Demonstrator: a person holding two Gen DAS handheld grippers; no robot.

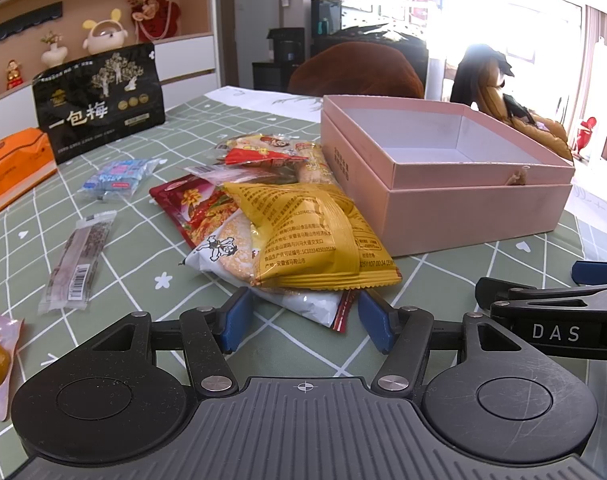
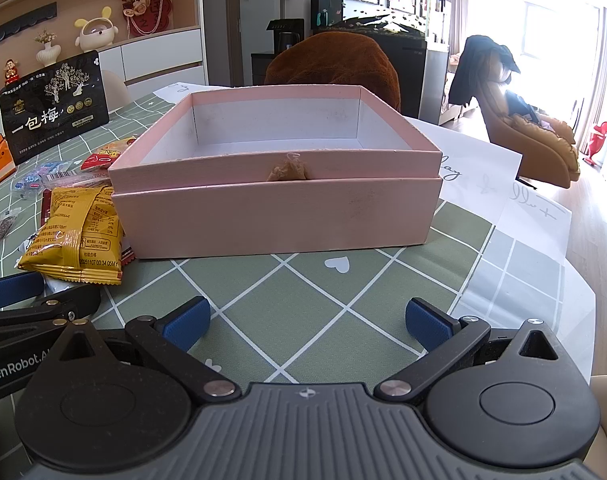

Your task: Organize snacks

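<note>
Both grippers — left, right — gape before snacks and pink box.

Matt pink cardboard box at frame centre; glossy crinkled yellow plastic snack packet centre; smooth green checked tablecloth below.

Sunlit window, wooden shelves
</note>
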